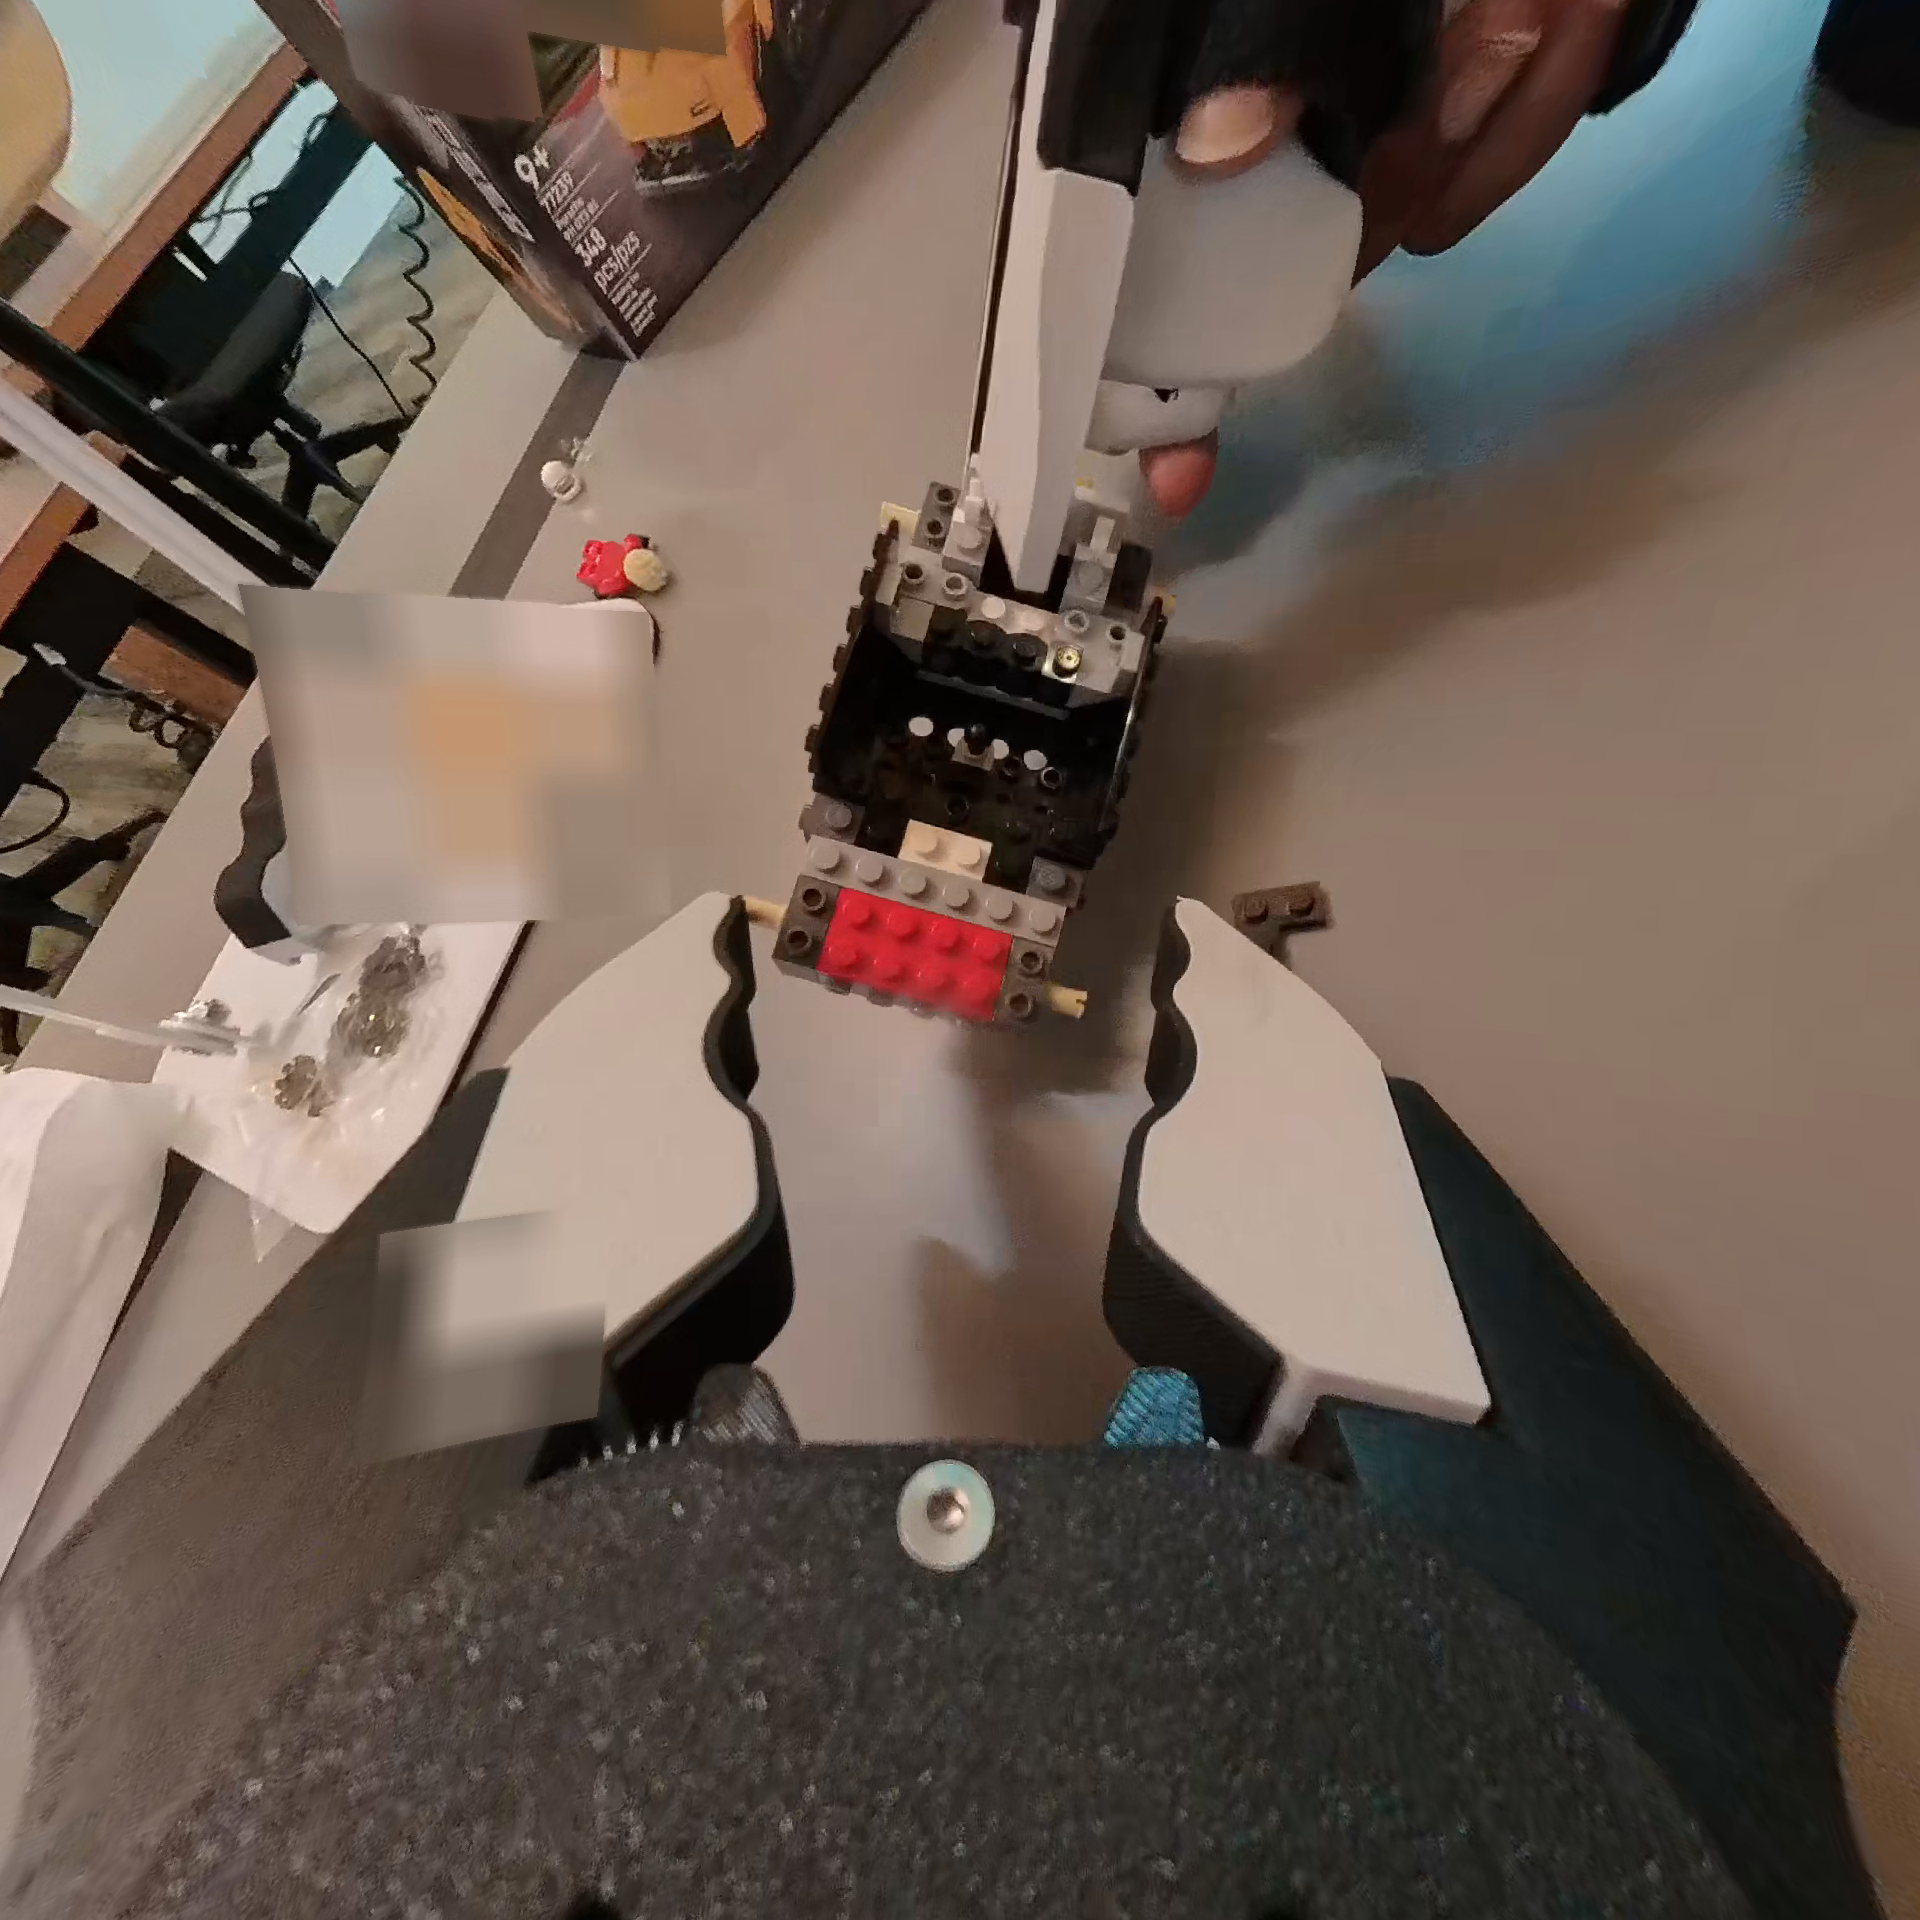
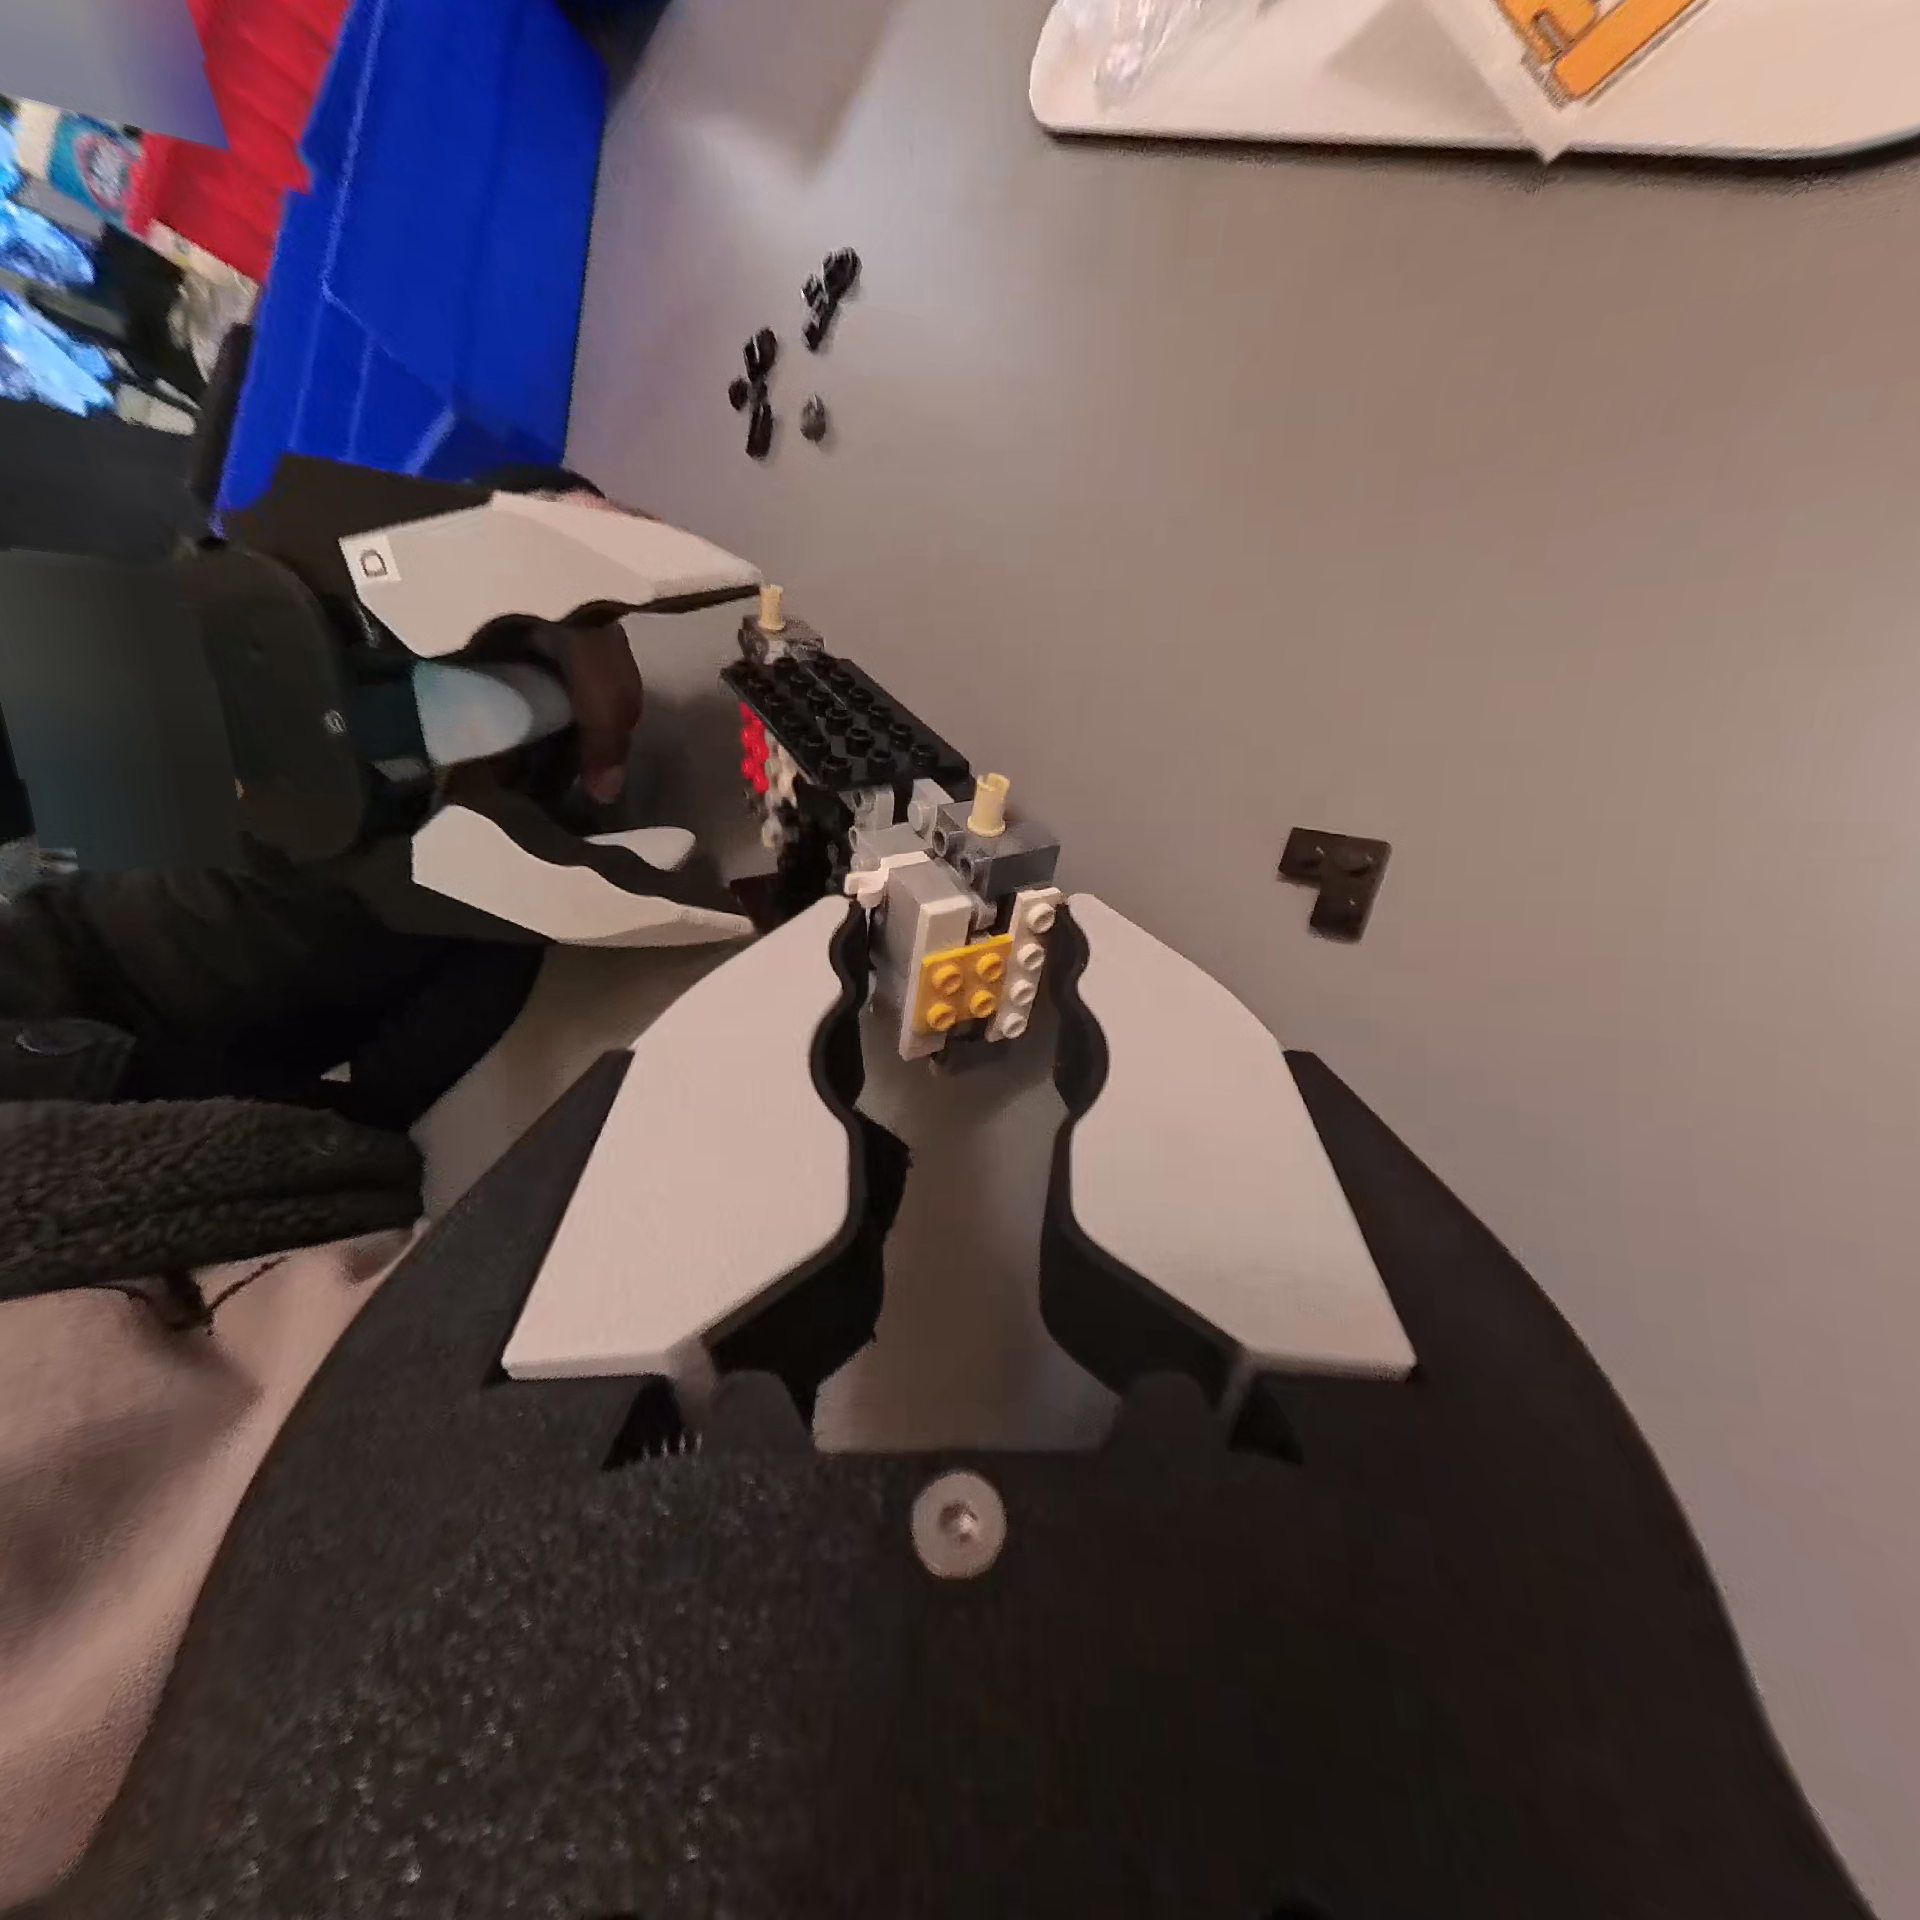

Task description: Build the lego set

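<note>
The partly built lego model (image 1: 966, 748) is black and grey with a red brick at its near end and tan axle pins at the sides. It rests on the grey table (image 1: 1507, 831). My left gripper (image 1: 956, 909) is open, its fingertips on either side of the red end and apart from it. My right gripper (image 2: 958, 920) is shut on the model's (image 2: 966, 966) other end, which has grey and white bricks and a yellow plate. In the left wrist view the right gripper (image 1: 1039, 499) comes down from above. In the right wrist view the left gripper (image 2: 738, 753) stands open at the left.
A lego box (image 1: 582, 208) stands at the back left, with a booklet (image 1: 447, 748) and a bag of small parts (image 1: 353, 1029) beside it. Red and tan pieces (image 1: 613, 566) lie loose. A dark L-shaped plate (image 2: 1335, 878) and several black pieces (image 2: 800, 343) lie near a blue bin (image 2: 416, 260).
</note>
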